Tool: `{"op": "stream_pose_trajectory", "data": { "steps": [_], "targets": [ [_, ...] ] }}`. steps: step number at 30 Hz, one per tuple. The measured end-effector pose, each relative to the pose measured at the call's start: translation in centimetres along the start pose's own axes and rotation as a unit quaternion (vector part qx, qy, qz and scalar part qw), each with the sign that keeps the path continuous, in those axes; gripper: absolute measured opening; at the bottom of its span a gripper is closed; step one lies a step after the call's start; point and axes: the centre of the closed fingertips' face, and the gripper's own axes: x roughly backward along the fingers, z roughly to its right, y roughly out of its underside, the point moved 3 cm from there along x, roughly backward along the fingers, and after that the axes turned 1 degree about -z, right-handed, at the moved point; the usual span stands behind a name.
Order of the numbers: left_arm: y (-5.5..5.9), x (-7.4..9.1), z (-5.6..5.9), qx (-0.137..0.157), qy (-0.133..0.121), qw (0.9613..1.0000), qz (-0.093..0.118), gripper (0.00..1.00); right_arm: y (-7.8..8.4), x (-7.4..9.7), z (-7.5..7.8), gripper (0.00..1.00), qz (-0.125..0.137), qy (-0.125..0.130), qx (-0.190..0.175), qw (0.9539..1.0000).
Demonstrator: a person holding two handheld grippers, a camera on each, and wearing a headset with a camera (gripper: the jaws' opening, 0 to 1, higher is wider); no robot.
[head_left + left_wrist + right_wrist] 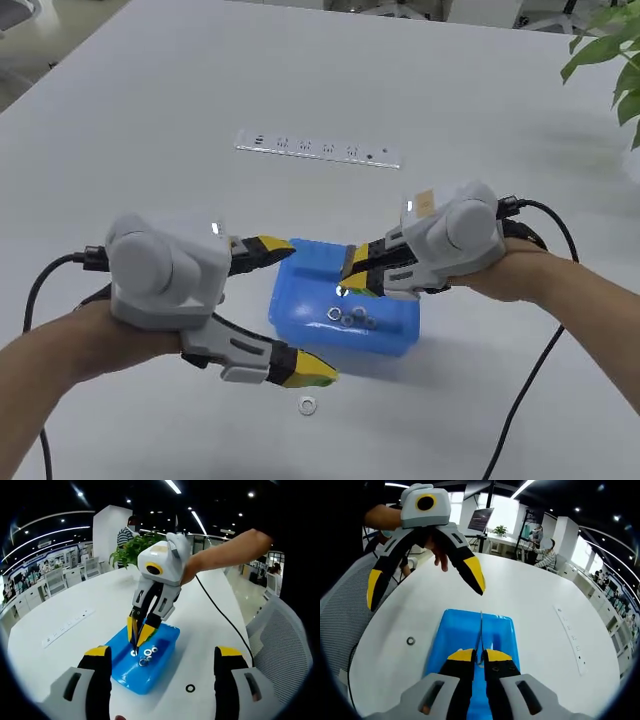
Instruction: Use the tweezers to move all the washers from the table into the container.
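The right tool [352, 277] sits at the middle of the head view, its jaws pressed together on the tweezers [481, 627], which point down into the blue container [305, 290]. The container lies on the white table [150, 120], just below the middle of the frame. Four washers [348, 318] lie close together on its floor, toward its near side. In the left gripper view the tip of the tweezers is low in the container, just beside the leftmost of these washers; whether it pinches one I cannot tell

The left tool [305, 310] is at the lower left of the head view, its jaws spread wide and holding nothing. One yellow tip is at the container's upper left corner, the other is off its lower edge, over the table. In the right gripper view this tool hangs at the upper left of the frame, beyond the container's far end, with its two tips well apart

One loose washer [307, 405] lies on the bare table at the bottom middle of the head view, near the container's front wall and just below the left tool's lower tip. In the left gripper view it lies right of the container, apart from it

A white power strip [318, 150] lies above the middle of the head view, well apart from the container. Green leaves of a plant [610, 50] show in the upper right corner, and a black cable [545, 360] runs from the right tool toward the lower right
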Motion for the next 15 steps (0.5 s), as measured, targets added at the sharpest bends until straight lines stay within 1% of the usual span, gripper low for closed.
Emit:
{"op": "stream_pose_trajectory", "data": {
  "steps": [8,12,14,15],
  "targets": [
    [-0.3,-0.5,-0.7,-0.008,0.000,1.0000,0.001,0.83,0.6,-0.3,-0.1,0.08,-0.002,-0.002,-0.005,1.0000],
    [-0.4,-0.7,-1.2,-0.013,-0.002,0.9999,0.001,0.72,0.8,-0.5,-0.2,0.08,-0.002,-0.003,-0.007,1.0000],
    [-0.3,-0.9,-1.4,-0.016,0.002,0.9999,-0.002,0.64,0.9,-0.6,-0.2,0.08,0.000,-0.003,-0.008,1.0000],
    [-0.3,-1.0,-1.5,-0.016,0.003,0.9999,-0.002,0.63,0.9,-0.6,-0.1,0.08,0.001,-0.003,-0.011,0.9999]
  ]
}}
